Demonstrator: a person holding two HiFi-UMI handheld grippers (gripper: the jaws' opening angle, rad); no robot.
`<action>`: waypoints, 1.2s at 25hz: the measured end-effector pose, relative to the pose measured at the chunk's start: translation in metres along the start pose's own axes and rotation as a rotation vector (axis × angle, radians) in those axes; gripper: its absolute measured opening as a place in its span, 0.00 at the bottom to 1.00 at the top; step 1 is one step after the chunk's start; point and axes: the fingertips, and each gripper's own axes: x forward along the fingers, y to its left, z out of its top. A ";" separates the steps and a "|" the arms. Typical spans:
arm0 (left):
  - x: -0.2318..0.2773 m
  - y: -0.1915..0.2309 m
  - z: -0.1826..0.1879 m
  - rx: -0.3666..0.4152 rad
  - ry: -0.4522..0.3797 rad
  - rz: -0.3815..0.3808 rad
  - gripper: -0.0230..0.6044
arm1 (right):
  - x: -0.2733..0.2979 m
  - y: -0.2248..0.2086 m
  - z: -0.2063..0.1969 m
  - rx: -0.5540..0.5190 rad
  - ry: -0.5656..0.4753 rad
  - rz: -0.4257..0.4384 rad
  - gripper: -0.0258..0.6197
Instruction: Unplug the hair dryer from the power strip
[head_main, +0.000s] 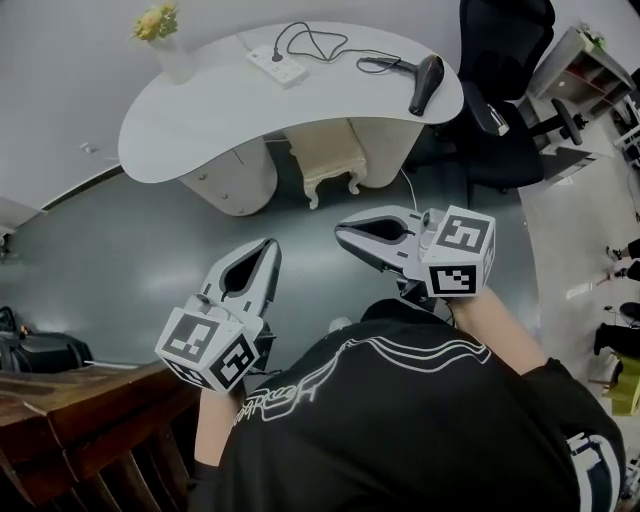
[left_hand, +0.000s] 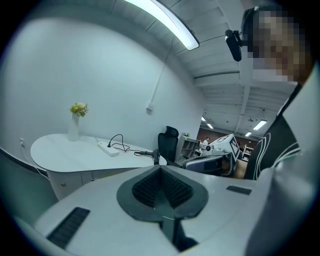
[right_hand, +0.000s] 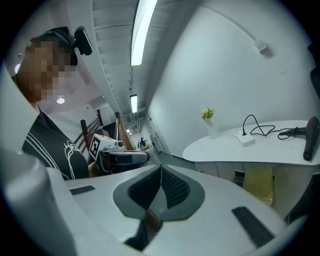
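**Left gripper (head_main: 271, 244) and right gripper (head_main: 341, 230) both clenched, hair dryer (head_main: 425, 83) plugged in on the white table (head_main: 190, 120)**

Both tools are up in front of the person, well short of the table, and each has its jaws pressed fully together. Each gripper's own view shows ribbed pad against ribbed pad with nothing caught between them. The two sit side by side over the dark floor, tips aimed toward the table, and neither touches anything.

Now the dryer itself. It is a dark, near-black model lying flat on the table's right end, close to the rounded edge. Its barrel runs toward the table's near edge and its handle angles back toward the middle. A thin black cord (head_main: 322, 44) leaves the handle and loops loosely across the tabletop toward the far edge. It ends in a plug (head_main: 276, 55) seated in the white power strip (head_main: 279, 68), which sits at the middle of the table, near the back (so the plug is plainly in).

At the table's left end stands a pale vase of yellow flowers (head_main: 160, 35). A cream stool (head_main: 326, 160) is tucked under the table's middle, and a black office chair (head_main: 500, 95) sits just off its right end.
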 end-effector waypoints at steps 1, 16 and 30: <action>0.001 0.005 0.002 -0.005 -0.003 -0.003 0.04 | 0.003 -0.004 0.002 0.008 -0.003 -0.003 0.04; 0.115 0.093 0.054 -0.002 0.036 0.000 0.04 | 0.037 -0.151 0.066 0.066 -0.065 -0.008 0.04; 0.260 0.169 0.128 0.068 0.090 0.013 0.04 | 0.043 -0.308 0.153 0.091 -0.131 -0.013 0.04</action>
